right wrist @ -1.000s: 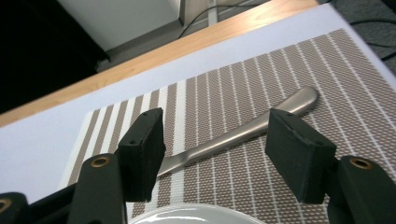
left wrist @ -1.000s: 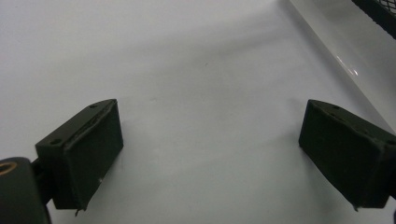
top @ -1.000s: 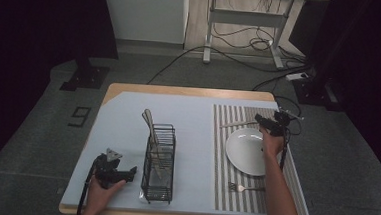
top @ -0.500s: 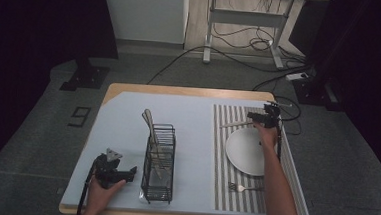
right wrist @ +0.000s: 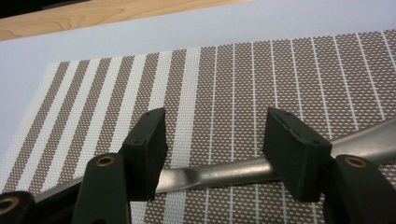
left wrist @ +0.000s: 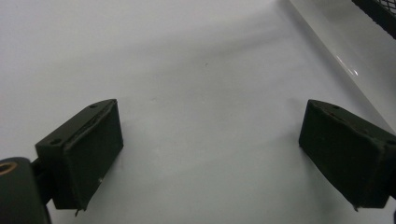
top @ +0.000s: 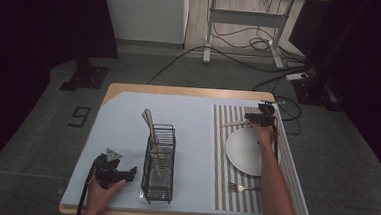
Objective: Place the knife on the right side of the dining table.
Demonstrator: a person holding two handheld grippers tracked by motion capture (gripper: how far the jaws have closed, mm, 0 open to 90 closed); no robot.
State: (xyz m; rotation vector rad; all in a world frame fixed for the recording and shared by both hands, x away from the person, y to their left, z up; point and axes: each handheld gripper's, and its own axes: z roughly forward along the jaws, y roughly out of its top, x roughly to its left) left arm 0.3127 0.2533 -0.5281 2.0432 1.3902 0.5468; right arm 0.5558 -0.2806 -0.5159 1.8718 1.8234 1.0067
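A silver utensil lies on the striped placemat beyond the white plate. My right gripper hovers at its right end, close above the mat. In the right gripper view the metal handle runs crosswise under both black pads. The right gripper stands open and its pads do not press on the handle. My left gripper rests open near the table's front left, and the left gripper has bare pale tabletop between its jaws.
A black wire caddy with several upright utensils stands mid-table, just right of the left gripper; its corner is close by. A fork lies on the mat in front of the plate. Cables cross the floor behind.
The right gripper has moved left across the far edge of the plate and now sits over the utensil's handle. The left gripper has stayed put.
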